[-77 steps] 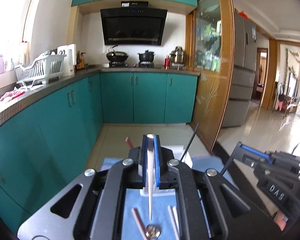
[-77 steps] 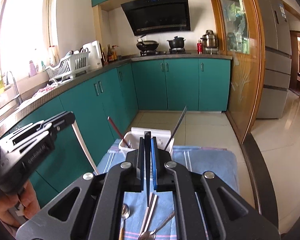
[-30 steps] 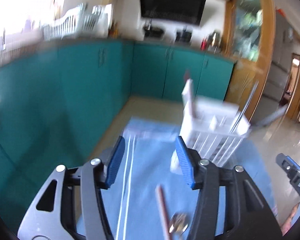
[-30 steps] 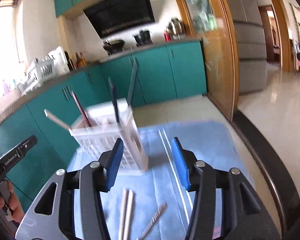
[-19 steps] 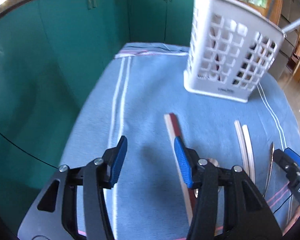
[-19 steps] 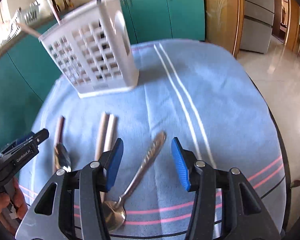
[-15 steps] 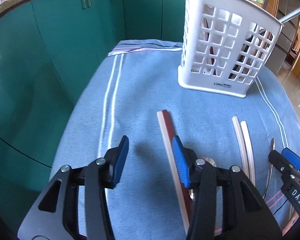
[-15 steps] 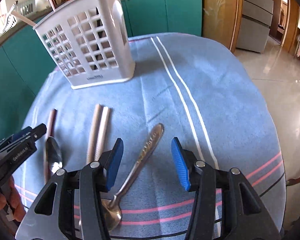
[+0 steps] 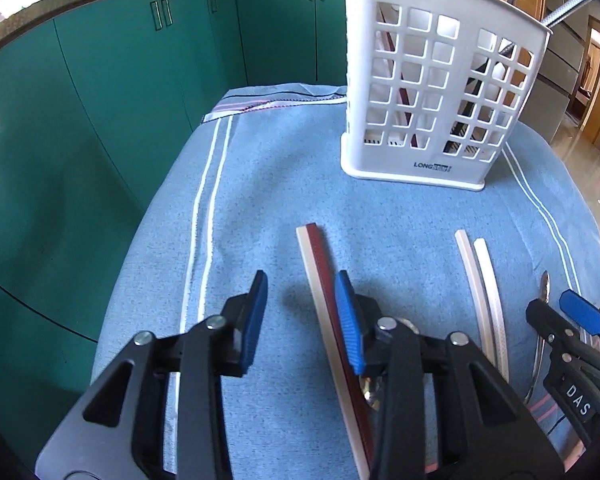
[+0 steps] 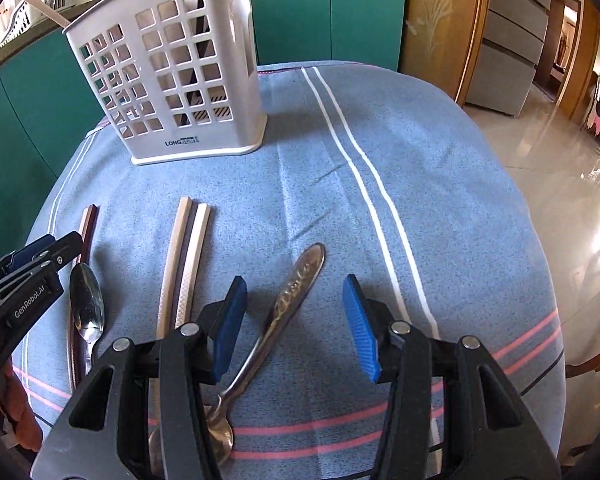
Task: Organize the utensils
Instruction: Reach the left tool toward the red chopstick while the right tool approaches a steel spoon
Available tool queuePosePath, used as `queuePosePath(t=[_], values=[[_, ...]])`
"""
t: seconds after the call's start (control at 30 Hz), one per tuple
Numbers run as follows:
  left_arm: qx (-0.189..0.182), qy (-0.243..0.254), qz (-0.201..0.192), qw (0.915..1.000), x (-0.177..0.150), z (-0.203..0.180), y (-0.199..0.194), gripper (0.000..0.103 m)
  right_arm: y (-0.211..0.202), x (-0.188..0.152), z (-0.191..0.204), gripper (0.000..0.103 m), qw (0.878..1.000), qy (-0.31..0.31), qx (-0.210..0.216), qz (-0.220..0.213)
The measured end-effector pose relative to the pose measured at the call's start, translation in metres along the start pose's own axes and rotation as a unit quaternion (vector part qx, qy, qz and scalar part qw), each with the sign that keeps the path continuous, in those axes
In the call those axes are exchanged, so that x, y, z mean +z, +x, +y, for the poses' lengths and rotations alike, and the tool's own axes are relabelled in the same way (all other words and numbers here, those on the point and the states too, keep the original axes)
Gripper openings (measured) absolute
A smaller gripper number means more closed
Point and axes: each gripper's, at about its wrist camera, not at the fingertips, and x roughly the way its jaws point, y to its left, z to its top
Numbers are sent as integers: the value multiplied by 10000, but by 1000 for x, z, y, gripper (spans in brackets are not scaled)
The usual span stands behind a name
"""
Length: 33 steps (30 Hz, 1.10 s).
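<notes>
**A:** What am I reaching for, and where is it?

**B:** On my left, the dark red and cream chopstick pair lies flat on the blue striped cloth, its near end running under my left gripper. The jaws are closing, yet the pair sits against the inner face of the right-hand pad, not centred, and the other pad is clear of it, so nothing is pinched.

**A:** And the right side?

**B:** My right gripper stands about half open, astride the embossed handle of the steel spoon, pads apart from the metal on both sides. The spoon lies at a slant with its bowl towards me, so I judge the handle is the only sensible place to take it.

**A:** Where does it all go?

**B:** Into the white plastic lattice caddy, upright at the far end of the cloth and well apart from both grippers. It already holds a few long pieces that stick out of the top; I can't tell which compartment they stand in.

**A:** Anything else loose?

**B:** A pale cream chopstick pair lies between my two targets, side by side and touching. A smaller steel spoon lies beside the red pair.
</notes>
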Motion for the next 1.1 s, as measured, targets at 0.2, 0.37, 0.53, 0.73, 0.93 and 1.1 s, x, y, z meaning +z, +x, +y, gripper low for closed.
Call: queuePosePath(t=[0.2,0.37,0.53,0.73,0.93,1.1], values=[[17,16,33,10000,-1,4,2,25,0,-2,5,39,9998,-178,1,-12],[200,-107,166,9996,-7,25,5,24,-2,-3,2,33,9998,-215,-26,13],[115,-486,125,9987,-6,50,5,24,-3,6,-6,33,9999,29,150,12],[19,-525,108,9986,17,48,14,24,8,29,36,33,9988,-424,247,70],[190,-125,167,9996,18,30,24,27,20,30,54,33,9974,-694,79,168],[272,9,147,9995,17,30,24,34,23,24,49,36,9975,-677,37,179]])
